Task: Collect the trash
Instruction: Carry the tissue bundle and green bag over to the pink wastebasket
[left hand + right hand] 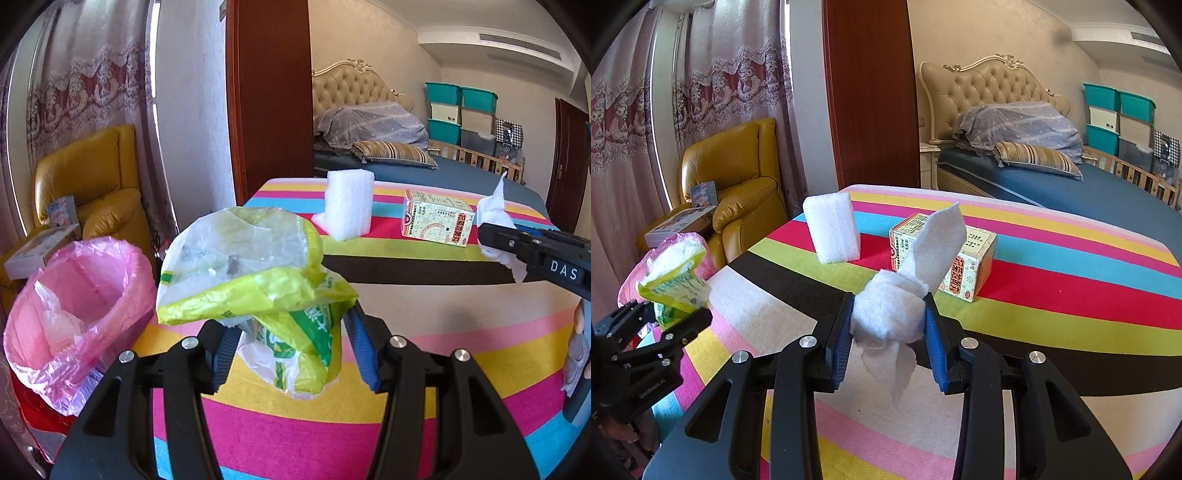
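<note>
Striped bench (1052, 295) carries a foam block (833, 229) and a small carton (975, 266), well apart from both grippers. Pink-lined bin (74, 306) sits just beside the bench's left edge. Left gripper (291, 350): jaws partway in, clamped on a crumpled yellow-green bag (255, 273), held near the bin. Right gripper (888, 332): jaws narrow, pinching a knotted white tissue (890, 310) above the bench.

Left tongs (291, 354) clamped, right tongs (888, 332) clamped, both tilted downward
</note>
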